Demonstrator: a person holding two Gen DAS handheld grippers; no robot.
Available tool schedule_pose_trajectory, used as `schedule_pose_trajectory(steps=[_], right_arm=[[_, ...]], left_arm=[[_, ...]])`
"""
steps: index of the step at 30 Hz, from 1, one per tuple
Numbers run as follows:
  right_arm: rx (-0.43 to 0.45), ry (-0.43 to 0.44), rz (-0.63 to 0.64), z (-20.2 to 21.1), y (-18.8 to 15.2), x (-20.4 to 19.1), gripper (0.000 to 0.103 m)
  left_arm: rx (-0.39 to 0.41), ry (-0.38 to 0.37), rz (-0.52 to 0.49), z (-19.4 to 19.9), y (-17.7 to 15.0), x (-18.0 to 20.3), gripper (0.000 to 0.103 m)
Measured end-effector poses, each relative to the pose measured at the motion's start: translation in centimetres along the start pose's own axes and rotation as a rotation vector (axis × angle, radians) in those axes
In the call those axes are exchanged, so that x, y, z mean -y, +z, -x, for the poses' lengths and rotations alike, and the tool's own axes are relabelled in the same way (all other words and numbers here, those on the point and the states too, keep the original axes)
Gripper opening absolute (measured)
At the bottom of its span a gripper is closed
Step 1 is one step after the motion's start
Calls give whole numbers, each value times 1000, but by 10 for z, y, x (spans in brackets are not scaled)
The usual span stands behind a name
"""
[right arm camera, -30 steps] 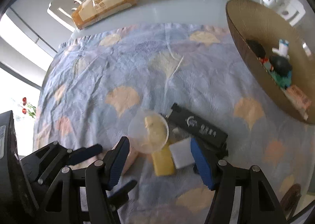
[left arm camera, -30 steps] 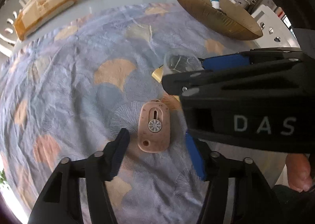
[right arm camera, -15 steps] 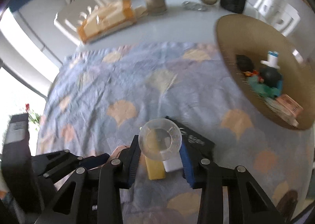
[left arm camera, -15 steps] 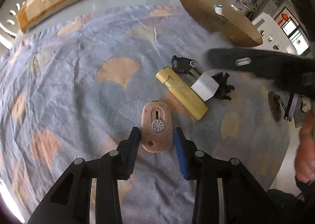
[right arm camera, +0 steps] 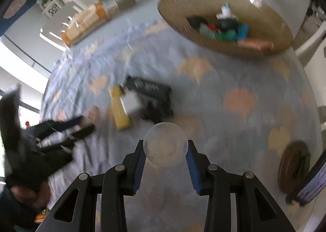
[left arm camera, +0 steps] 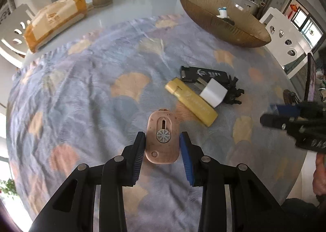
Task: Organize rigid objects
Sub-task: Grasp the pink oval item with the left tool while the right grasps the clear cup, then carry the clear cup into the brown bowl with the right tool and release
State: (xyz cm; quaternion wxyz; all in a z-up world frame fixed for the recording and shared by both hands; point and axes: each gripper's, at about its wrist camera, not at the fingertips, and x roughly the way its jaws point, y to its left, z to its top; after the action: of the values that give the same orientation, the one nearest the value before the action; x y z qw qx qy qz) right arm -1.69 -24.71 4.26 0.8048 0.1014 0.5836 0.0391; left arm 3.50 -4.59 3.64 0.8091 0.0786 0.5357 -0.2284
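On the leaf-print cloth, left tongs clamp a pink case; right tongs grip a clear empty cup

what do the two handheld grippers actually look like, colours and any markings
Both are black plastic linkage frames with round silver pins at the joints. The left gripper and right gripper each carry ribbed blue finger pads. White lettering, partly readable as "DAS", shows on the right gripper's body. No cables or sleeves are visible.
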Motion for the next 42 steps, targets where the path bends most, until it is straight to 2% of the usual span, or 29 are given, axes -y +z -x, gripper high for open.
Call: schedule_pose_trajectory(steps=[6,8,10,12,16,17,18,19,22,26,30,32,34,36,38,42], right_arm=[[-2,35,-22,-11,-16,9,38],[-21,41,-42,-13,-18,12,43],[-22,29,-44,-11,-19,13,57],[-14,39,-40,-9,-21,13,59],[-9,18,-14,-12,-17,5,58],[-6,19,-4,-13,-16,3,51],[-5,23,2,-13,-15,2,40],[3,20,7,-11,-13,1,39],[64,34,8,12,0,-1,39],[252,13,-7,79,42,7,39],[424,-47,-82,141,87,30,39],[456,-81,-146,153,107,45,39],[450,-108,-220,151,121,63,39],[392,-146,-304,133,133,87,39],[362,-133,-346,120,138,102,39],[303,-168,-389,99,146,123,39]], left_arm=[[-13,-5,29,1,-6,-4,32],[-14,-7,24,0,-6,-1,32],[-14,-8,19,-1,-6,2,32],[-12,-13,14,0,-5,4,32],[-4,-20,3,2,-1,8,32],[-1,-20,-1,4,1,8,32],[4,-23,-5,6,3,10,32],[10,-30,-6,9,7,11,32],[71,-65,-16,31,34,15,32],[224,-112,-55,77,90,28,32],[352,-163,-96,111,150,50,32],[382,-186,-118,114,175,62,32],[372,-183,-145,101,194,76,32],[333,-165,-157,79,203,85,32],[283,-174,-156,52,210,92,32],[211,-193,-147,16,219,100,32]])
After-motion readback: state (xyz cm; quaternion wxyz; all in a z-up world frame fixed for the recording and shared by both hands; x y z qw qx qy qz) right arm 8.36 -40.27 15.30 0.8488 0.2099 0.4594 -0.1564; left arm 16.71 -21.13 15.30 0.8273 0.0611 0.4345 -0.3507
